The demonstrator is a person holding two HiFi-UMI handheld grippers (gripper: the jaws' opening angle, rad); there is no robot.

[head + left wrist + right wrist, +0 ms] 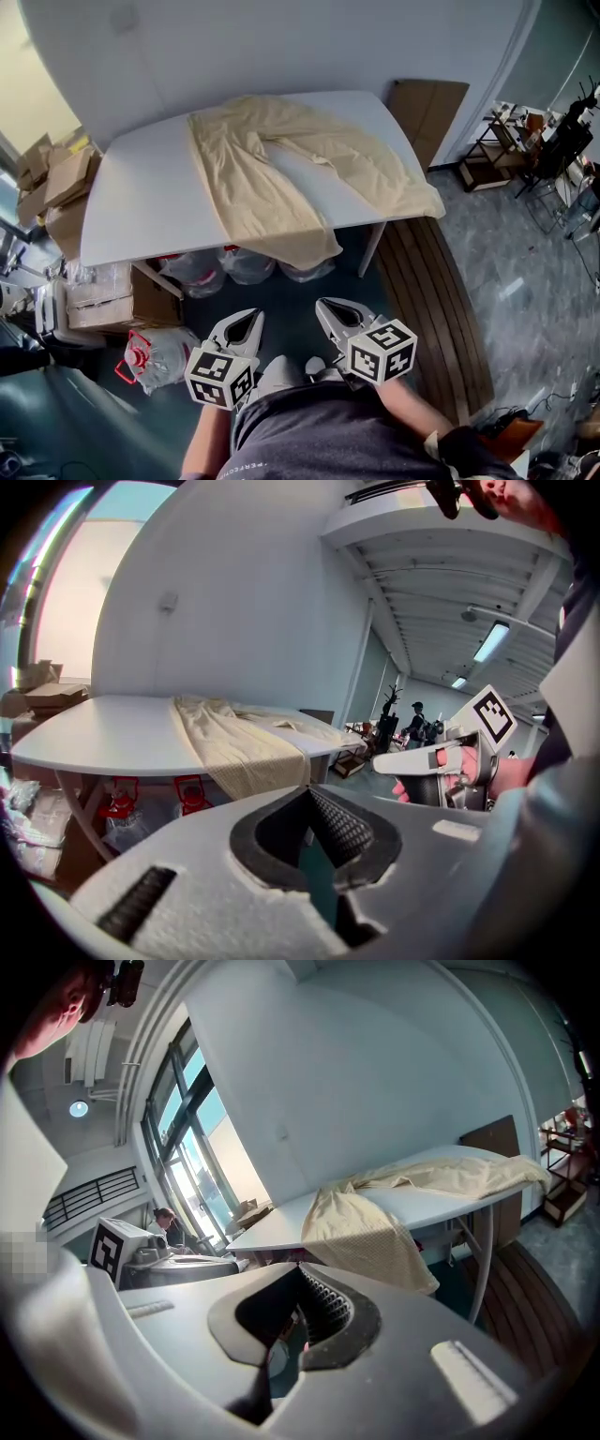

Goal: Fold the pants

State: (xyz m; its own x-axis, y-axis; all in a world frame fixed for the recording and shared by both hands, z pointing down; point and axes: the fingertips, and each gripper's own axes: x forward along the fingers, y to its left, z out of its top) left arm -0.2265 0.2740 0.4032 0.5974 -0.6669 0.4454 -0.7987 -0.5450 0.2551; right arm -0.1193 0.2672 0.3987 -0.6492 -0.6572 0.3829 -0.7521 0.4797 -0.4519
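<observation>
Cream-coloured pants (300,167) lie spread on the white table (141,202), waist toward the far edge and both legs fanned toward me. One leg end hangs over the near edge (302,249); the other drapes off the right corner. The same pants (239,742) show in the left gripper view and the pants (370,1232) in the right gripper view. My left gripper (246,321) and right gripper (328,309) are held close to my body, well short of the table. Both are shut with nothing between their jaws.
Clear plastic bags (230,267) sit on the floor under the table, and a red-handled jug (150,356) lies nearer me at the left. Cardboard boxes (56,187) are stacked left of the table. A wooden slatted board (436,309) lies on the floor at the right.
</observation>
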